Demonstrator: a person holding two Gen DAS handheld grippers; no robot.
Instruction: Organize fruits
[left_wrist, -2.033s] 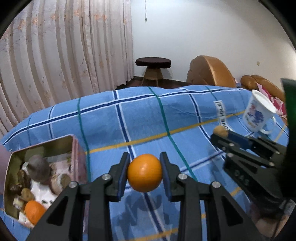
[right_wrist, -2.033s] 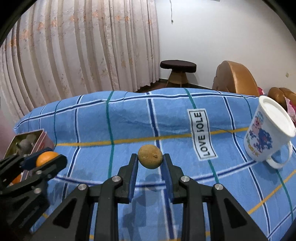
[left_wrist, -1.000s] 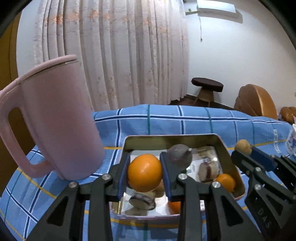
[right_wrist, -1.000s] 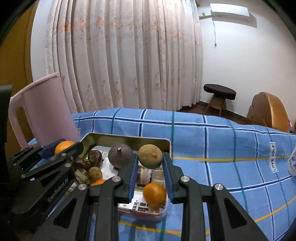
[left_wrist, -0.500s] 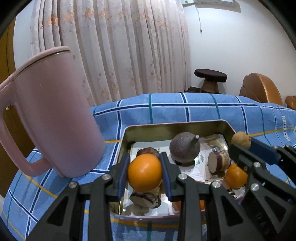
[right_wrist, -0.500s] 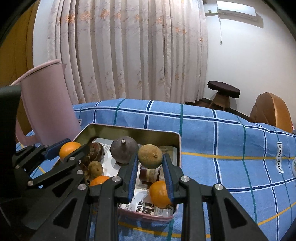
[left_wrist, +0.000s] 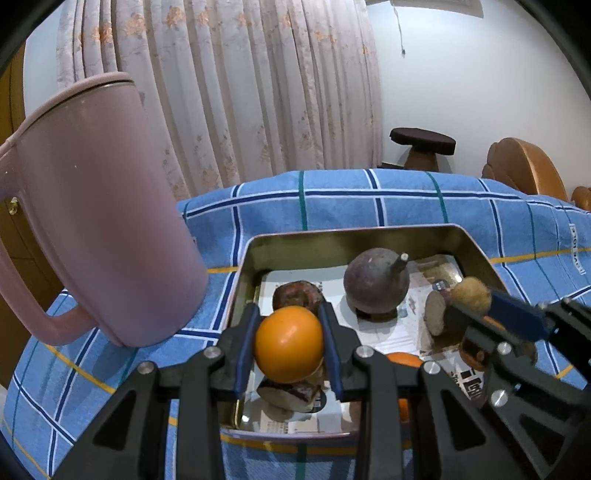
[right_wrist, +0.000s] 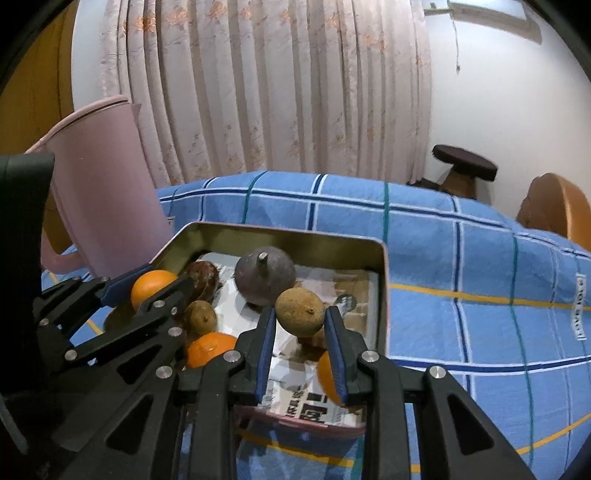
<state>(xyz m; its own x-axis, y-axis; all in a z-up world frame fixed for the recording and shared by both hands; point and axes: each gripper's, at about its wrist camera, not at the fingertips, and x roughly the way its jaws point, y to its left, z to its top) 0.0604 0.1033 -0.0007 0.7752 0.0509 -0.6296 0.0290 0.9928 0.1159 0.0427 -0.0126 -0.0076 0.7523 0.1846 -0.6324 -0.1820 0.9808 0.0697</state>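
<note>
Even indoor light, sharp centre, fisheye bending, dark vignetted corners

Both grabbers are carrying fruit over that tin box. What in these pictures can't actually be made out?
- Left view: the orange in the left gripper hides much of the cut fruit beneath.
- Right view: the right gripper, shut on the brown fruit, covers part of an orange in the tin.
- Both views: the print on the tin's paper liner is too small to read.

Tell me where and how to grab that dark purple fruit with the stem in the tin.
Probably best from above: close the jaws across the round middle of the purple fruit, below its upright stem. The tin wall behind and the brown fruit beside it crowd a level approach, and the stem looks too thin to hold.
</note>
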